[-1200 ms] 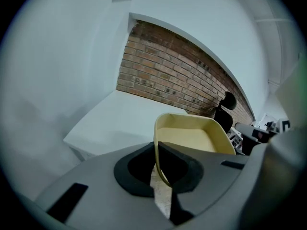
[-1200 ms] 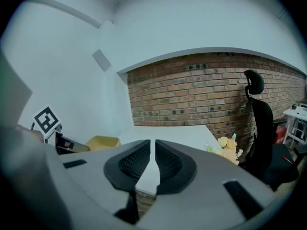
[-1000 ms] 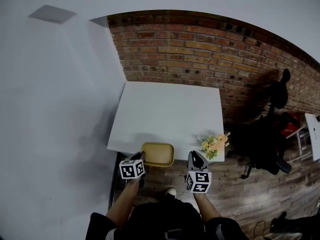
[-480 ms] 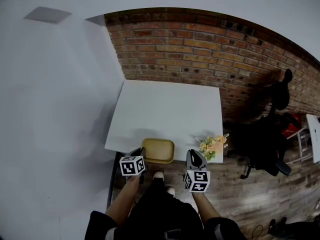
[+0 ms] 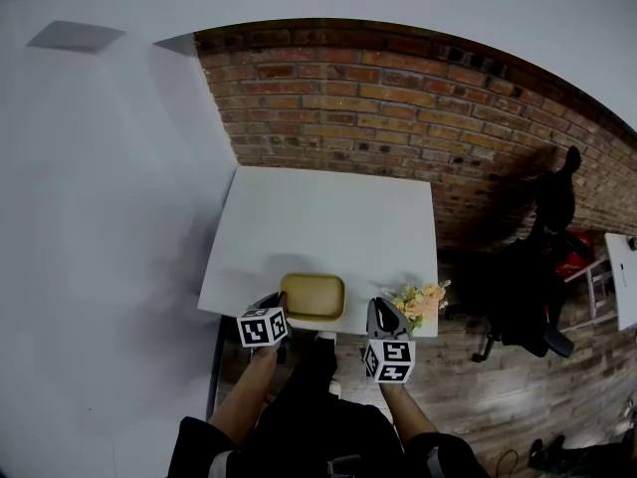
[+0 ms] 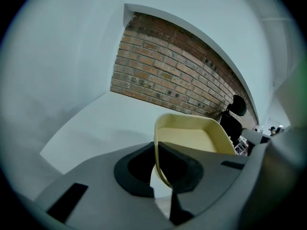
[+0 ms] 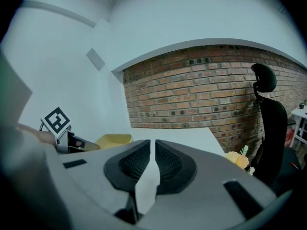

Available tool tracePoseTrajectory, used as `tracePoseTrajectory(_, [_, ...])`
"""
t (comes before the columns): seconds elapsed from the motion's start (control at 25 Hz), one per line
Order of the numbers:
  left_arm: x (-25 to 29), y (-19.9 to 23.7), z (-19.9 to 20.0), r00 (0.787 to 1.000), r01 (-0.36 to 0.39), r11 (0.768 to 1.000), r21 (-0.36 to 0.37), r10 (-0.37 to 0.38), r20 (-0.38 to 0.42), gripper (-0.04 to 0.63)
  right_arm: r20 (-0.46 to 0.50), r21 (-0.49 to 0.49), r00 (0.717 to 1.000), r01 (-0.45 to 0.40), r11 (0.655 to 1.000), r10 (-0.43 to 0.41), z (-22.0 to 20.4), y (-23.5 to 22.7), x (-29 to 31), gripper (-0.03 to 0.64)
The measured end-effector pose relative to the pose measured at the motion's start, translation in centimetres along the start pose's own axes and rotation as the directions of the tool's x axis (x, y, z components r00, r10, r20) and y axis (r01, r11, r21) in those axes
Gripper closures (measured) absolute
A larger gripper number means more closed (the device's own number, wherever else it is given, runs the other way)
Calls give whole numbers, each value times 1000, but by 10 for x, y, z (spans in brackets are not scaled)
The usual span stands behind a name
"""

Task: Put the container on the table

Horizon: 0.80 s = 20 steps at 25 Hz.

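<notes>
One container (image 5: 313, 297): a pale yellow, shallow tray with rounded corners, sitting over the near edge of the white tabletop (image 5: 318, 207) – whether its base touches the surface yet, I can't tell.
Left gripper (image 5: 271, 309): jaws clamped on the container's near-left rim, the thin wall pinched edge-on between the pads.
Right gripper (image 5: 379, 314): jaws drawn together to a thin slit, nothing between them; it hangs just off the tabletop's near edge, beside the flowers.
Step in hand: by my reading, the set-down. The grip is on one rim only, so the far side may sag – level the tray, carry it a little further in from the edge, lower until the whole base is flat, and only then part the jaws.
Watch out for: the near edge itself; released half over it, the tray could tip off.
Flowers (image 5: 422, 300): a small peach bunch at the near-right corner, apart from the container, no obstacle to a straight push inward.
Head view shows: the full layout – tray, both grippers, the bare tabletop beyond, the brick wall (image 5: 398, 98) behind.
Left gripper view adds: the actual pinch on the rim and the tray's empty inside, neither readable from above.
Right gripper view adds: its own empty jaws, and a side-on look at the tray low against the tabletop, plus the black office chair (image 7: 266, 123) to the right.
</notes>
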<state>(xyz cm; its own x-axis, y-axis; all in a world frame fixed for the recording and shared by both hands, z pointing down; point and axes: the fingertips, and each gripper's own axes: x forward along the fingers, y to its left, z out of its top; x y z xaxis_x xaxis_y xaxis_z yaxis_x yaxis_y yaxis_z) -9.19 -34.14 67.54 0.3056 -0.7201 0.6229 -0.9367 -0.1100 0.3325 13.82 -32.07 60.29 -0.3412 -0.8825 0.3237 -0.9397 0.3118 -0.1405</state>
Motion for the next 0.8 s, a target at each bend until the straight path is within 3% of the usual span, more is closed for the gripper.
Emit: tracePoseTrajectory(0.8, [131, 15, 79, 996, 20, 1000, 7, -19, -82, 574, -65, 16, 997, 43, 999, -42, 39, -39, 121, 591])
